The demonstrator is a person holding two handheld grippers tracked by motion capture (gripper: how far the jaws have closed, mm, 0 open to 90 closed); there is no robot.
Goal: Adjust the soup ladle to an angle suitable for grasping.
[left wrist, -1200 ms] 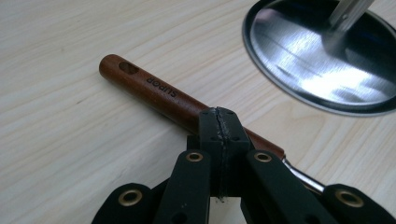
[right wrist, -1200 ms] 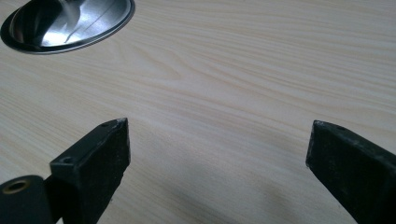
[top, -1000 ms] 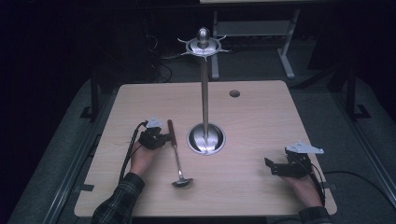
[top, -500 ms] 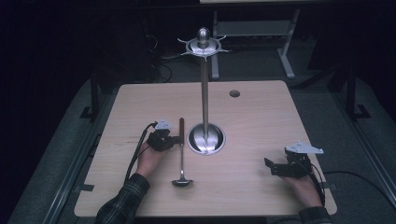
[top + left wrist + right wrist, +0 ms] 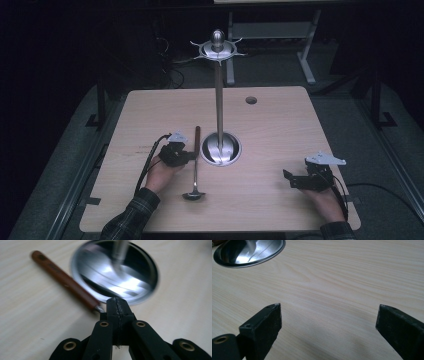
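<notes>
Centrally, the high view shows a wooden counter [image 5: 280, 125] carrying a tall steel utensil stand [image 5: 219, 107] with a round mirrored base [image 5: 221, 148] and a hooked crown [image 5: 218, 49] at its top. A ladle [image 5: 194, 165] lies flat just to the left of that base, its brown wooden handle [image 5: 65, 281] pointing away from the person and its small metal bowl [image 5: 193, 194] nearest them.

Left claw [image 5: 191, 155]: jaws together. In the left gripper view the tips [image 5: 117, 305] meet with no gap, directly beside the metal neck where the handle ends; the ladle is not between them. Whether the tips touch the ladle cannot be told. The base of the stand lies immediately beyond the tips.

Right claw [image 5: 288, 178]: jaws wide apart and empty, resting low over bare counter, well to the right of the stand. In the right gripper view the base [image 5: 249, 251] appears far ahead and to the left of the jaws.

Progress, as judged from the layout: the work appears to be hanging the ladle on the stand, and it is at its opening stage. The left claw has reached the ladle, but nothing is gripped or lifted, and the hooks carry no utensil. Remaining: parting the jaws, clamping the handle, raising the ladle and hooking it at the crown.
</notes>
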